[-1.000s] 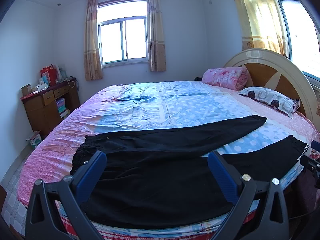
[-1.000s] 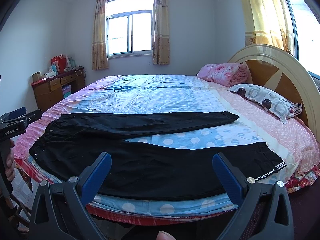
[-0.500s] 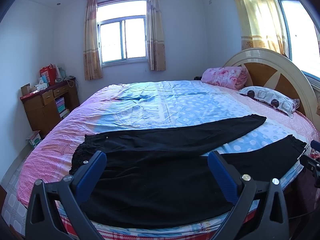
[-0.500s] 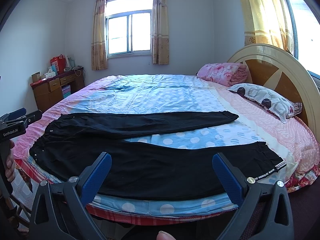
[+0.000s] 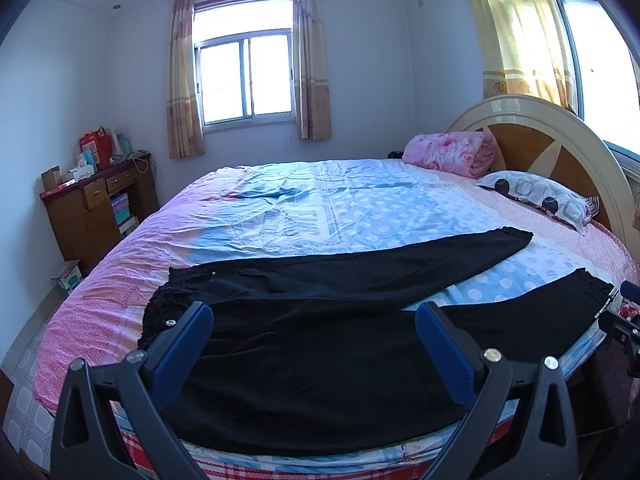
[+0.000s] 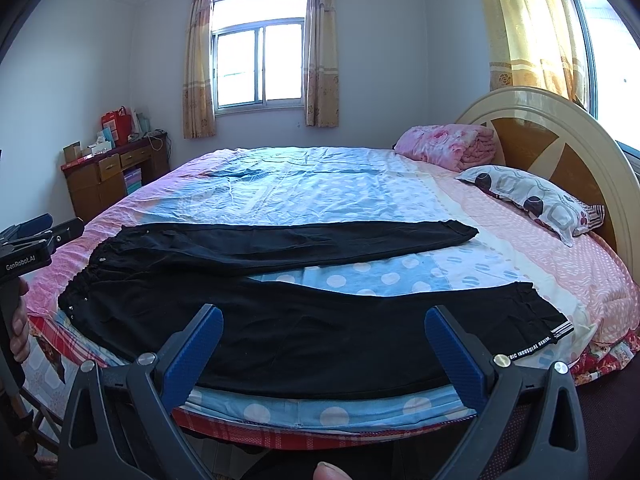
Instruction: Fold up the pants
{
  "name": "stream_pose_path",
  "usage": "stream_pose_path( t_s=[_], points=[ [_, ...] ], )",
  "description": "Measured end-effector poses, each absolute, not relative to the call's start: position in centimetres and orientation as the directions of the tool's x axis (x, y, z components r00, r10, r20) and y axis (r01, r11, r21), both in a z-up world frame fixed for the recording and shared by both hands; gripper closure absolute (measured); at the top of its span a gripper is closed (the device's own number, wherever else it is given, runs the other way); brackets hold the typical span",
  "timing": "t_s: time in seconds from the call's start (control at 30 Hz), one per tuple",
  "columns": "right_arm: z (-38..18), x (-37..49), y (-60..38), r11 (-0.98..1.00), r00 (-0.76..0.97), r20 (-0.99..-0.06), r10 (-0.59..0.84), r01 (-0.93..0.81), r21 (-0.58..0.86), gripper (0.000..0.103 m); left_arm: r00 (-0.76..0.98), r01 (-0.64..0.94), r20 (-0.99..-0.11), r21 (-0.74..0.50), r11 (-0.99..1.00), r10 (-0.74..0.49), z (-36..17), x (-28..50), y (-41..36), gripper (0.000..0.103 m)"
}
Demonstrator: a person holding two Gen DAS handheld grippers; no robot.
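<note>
Black pants (image 6: 304,312) spread flat near the front edge of the bed (image 6: 320,192), legs splayed toward the headboard, waistband at the left. Left gripper (image 5: 314,334) and right gripper (image 6: 324,334) both wide apart, hovering, holding nothing. Risks: pinching sheet together with cloth, dragging the near leg off the edge, uneven leg overlap.
</note>
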State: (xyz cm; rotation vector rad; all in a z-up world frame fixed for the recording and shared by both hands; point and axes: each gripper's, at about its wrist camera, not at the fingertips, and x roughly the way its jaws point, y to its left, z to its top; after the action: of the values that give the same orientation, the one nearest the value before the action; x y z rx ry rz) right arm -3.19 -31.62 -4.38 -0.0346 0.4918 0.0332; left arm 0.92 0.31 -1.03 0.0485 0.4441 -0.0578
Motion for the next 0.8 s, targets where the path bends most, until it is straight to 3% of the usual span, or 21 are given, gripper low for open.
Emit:
stream_pose_path(
  t_s=[0.47, 0.8],
  points=[
    [-4.8, -2.8, -31.8, 0.998, 0.879, -0.476, 0.022, -0.044, -0.035, 0.001, 0.896, 0.056, -0.442, 0.057, 0.997, -0.025, -2.4, 2.0, 0.8, 0.000],
    [-7.7, 2.3, -34.8, 0.999, 0.828, -0.560, 0.037, -0.032, 0.018, 0.001, 0.813, -0.102, -0.565, 0.103, 0.989, 0.143, -7.2, 9.3, 9.5, 0.000]
  ],
)
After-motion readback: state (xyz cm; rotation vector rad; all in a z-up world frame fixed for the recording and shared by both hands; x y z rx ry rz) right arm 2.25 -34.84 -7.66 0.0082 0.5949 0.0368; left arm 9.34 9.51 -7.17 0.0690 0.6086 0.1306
